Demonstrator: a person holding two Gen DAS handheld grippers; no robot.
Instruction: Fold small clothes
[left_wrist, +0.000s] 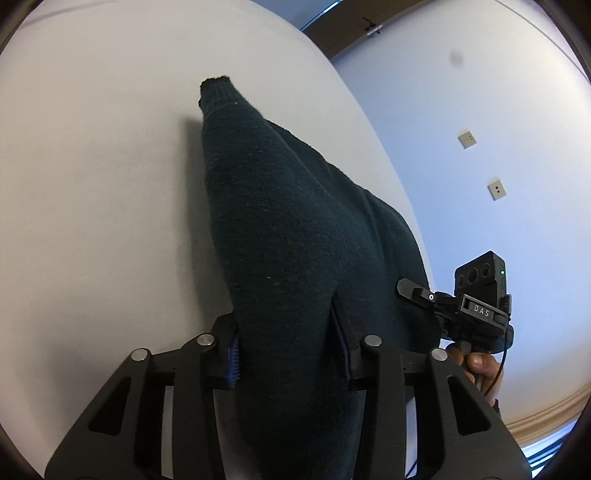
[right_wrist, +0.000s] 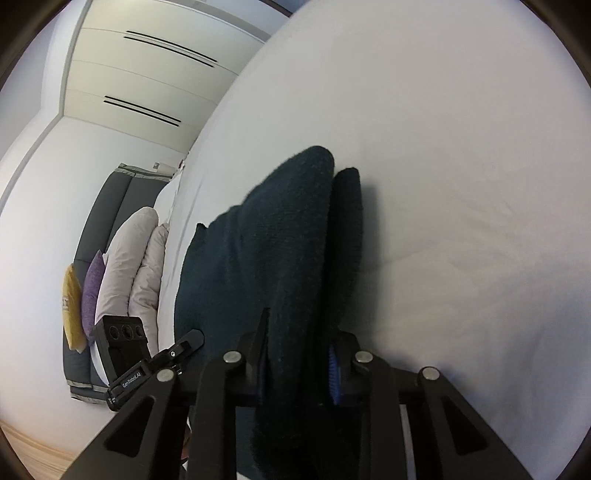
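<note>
A dark green knitted garment (left_wrist: 288, 229) hangs stretched over a white bed sheet (left_wrist: 96, 192). My left gripper (left_wrist: 288, 343) is shut on one edge of it, with cloth bunched between the blue pads. My right gripper (right_wrist: 299, 362) is shut on another edge of the same garment (right_wrist: 280, 251). The far end of the garment, a narrow cuff (left_wrist: 216, 86), points away toward the sheet. The right gripper also shows in the left wrist view (left_wrist: 476, 306), close beside the cloth, and the left gripper shows in the right wrist view (right_wrist: 147, 362).
The white sheet (right_wrist: 461, 184) fills most of both views. Past the bed edge are a grey sofa (right_wrist: 110, 206) with pale, purple and yellow cushions, white wardrobe doors (right_wrist: 155, 66), and a wall with two sockets (left_wrist: 480, 162).
</note>
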